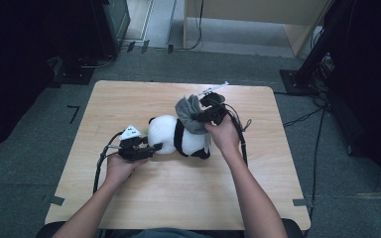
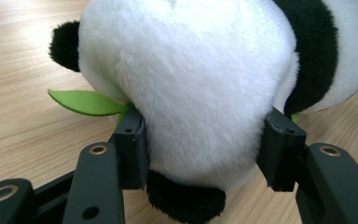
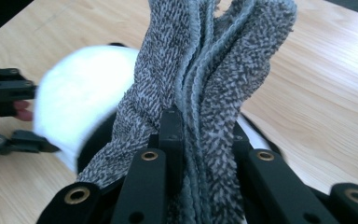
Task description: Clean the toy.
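High view, table: light wooden table (image 1: 178,198) on grey carpet, dark stands along both sides.
Panda: plush panda (image 1: 178,135) lies on its side near the table's middle.
Left gripper (image 1: 151,147): at the panda's head end, jaws part-closed, pads pressing into the white fur.
Right gripper (image 1: 203,111): over the panda's body, clamped on a folded grey cloth (image 1: 188,113).
Cloth: touching the panda's back.
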